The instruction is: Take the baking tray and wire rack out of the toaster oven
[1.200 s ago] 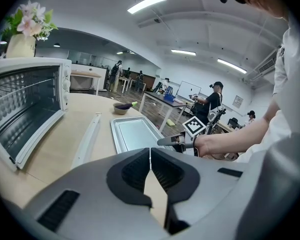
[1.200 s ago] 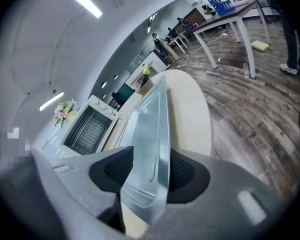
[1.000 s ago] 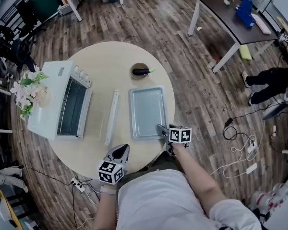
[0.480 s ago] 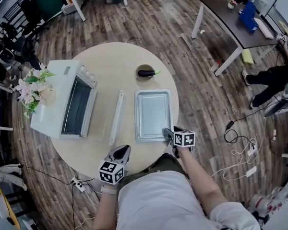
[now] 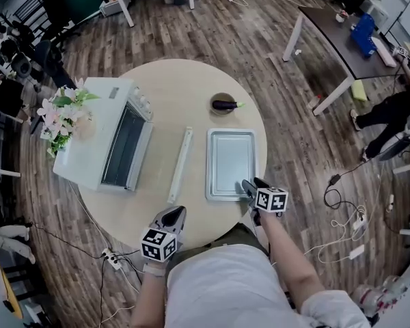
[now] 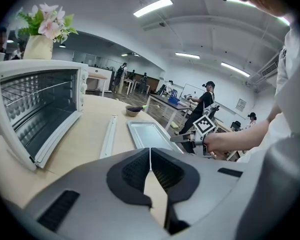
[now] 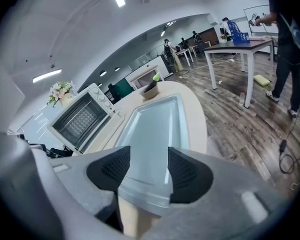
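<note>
The silver baking tray (image 5: 230, 159) lies flat on the round table (image 5: 171, 87). My right gripper (image 5: 249, 186) hovers over the tray's near rim. Its jaws stand apart, and the pads do not press on the rim (image 7: 145, 194) that shows in the gap of the right gripper (image 7: 149, 171). The white toaster oven (image 5: 99, 142) stands at the table's left with its front open. The wire rack (image 6: 32, 96) is still inside it, also visible as the rack (image 7: 82, 118). My left gripper (image 5: 172, 216) hangs at the table's near edge. In its own view the left gripper (image 6: 150, 156) is shut with nothing in it.
A long white bar (image 5: 180, 166) lies between oven and tray. A bowl with an eggplant (image 5: 224, 104) sits beyond the tray. A vase of flowers (image 5: 61, 115) stands by the oven. Off the table are a dark desk (image 5: 342, 33), a person (image 5: 396, 108) and floor cables (image 5: 342, 210).
The head view has shifted, so table, oven and tray sit further right. My right gripper's jaws stand a little wider at the tray's near rim. The tray lies where it was.
</note>
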`<act>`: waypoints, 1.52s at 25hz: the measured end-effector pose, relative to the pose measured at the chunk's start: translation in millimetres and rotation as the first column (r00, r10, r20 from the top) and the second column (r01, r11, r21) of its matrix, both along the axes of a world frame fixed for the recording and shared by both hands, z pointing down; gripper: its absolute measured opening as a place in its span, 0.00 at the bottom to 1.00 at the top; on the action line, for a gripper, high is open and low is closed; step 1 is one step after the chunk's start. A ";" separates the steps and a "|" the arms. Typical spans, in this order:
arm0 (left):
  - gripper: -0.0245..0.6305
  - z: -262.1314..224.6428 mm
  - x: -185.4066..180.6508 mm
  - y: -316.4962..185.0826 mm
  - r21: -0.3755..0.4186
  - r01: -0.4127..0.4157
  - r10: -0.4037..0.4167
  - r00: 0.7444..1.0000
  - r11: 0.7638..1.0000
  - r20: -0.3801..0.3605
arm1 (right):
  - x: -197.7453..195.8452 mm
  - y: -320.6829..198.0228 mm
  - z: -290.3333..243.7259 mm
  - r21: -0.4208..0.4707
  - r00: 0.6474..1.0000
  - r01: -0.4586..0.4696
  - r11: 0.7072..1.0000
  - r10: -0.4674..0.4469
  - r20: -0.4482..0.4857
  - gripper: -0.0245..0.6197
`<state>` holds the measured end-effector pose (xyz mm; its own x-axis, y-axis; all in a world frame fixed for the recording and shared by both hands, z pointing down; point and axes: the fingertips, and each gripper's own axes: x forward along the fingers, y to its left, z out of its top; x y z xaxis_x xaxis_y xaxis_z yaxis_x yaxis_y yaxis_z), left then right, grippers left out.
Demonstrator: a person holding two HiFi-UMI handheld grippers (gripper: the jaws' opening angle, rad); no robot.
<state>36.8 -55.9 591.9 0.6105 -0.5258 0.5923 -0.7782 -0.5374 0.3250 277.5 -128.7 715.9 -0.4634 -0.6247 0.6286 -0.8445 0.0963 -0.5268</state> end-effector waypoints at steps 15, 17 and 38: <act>0.04 -13.8 -113.0 5.0 0.012 0.121 -0.121 0.993 0.993 0.013 | -184.2 -44.3 -63.1 0.141 0.963 0.167 0.976 -0.192 0.191 0.38; 0.04 -14.0 -127.8 4.5 0.010 0.136 -0.136 0.991 0.991 0.010 | -211.7 -50.5 -69.9 0.148 0.950 0.185 0.971 -0.215 0.227 0.38; 0.04 -8.8 -245.8 -0.2 0.000 0.227 -0.227 0.973 0.974 -0.039 | -436.0 -116.7 -129.9 0.299 0.826 0.251 0.920 -0.365 0.429 0.36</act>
